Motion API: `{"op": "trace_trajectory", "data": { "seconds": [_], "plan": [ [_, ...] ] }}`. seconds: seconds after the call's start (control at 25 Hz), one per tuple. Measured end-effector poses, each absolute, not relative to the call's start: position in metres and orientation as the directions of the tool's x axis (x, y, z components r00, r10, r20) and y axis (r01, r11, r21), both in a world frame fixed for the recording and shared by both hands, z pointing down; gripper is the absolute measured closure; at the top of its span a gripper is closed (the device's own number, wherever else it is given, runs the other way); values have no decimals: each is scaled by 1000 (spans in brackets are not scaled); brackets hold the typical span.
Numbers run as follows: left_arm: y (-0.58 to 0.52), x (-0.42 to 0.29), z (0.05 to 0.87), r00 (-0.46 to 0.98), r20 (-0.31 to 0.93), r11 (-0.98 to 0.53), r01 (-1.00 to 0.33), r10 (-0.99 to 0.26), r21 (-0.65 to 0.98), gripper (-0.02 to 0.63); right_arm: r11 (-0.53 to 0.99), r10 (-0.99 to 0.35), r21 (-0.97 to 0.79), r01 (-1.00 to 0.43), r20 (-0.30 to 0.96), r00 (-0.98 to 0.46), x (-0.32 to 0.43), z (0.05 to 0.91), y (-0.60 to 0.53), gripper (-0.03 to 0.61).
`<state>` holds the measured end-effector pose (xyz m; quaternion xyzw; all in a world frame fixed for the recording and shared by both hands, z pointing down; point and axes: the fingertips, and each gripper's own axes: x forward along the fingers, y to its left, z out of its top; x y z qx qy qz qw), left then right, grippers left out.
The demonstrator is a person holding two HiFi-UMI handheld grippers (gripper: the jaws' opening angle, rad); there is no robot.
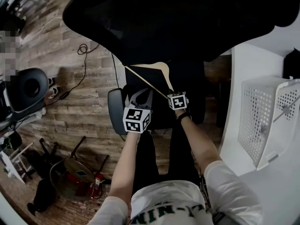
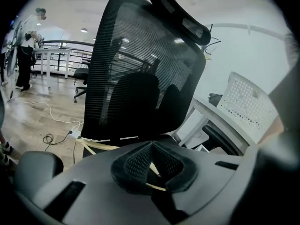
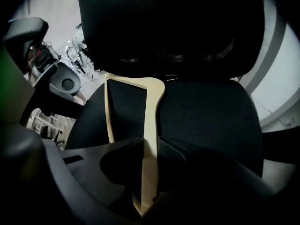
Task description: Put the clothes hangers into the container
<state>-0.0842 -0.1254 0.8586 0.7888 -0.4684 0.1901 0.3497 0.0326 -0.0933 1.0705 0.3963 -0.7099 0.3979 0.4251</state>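
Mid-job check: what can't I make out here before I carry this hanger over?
- hanger hook: shows in no view; that end is lost against the dark chair back.
- container inside: in the head view the right edge cuts it off, so its contents are unclear.
- left gripper: in the left gripper view its closed pads cover the hanger's bar, so contact is unclear.
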Motion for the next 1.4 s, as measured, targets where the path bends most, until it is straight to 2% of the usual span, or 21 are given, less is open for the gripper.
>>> {"op": "trace_trajectory", "data": {
  "seconds": [0.24, 0.8, 1.04, 1.2, 1.4],
  "plan": [
    [-123, -82, 816, 510, 608, -357, -860, -608, 365, 600, 280, -244, -185, -942, 935, -256, 53, 1010, -66, 477],
    [-105, -73, 688, 554, 546, -436, -832, -628, 343, 600, 488, -402, 31, -872, 895, -193, 85, 844, -60, 477],
    [-108, -65, 629, 579, 484, -468, -815, -656, 341, 600, 543, -500, 145, -827, 847, -180, 98, 756, -68, 477],
    [-108, -63, 581, 609, 422, -510, -793, -672, 333, 600, 538, -569, 165, -827, 795, -211, 96, 689, -72, 477],
    [-99, -58, 531, 641, 413, -569, -766, -647, 298, 600, 511, -667, 210, -834, 708, -231, 105, 594, -77, 477]
  ]
}}
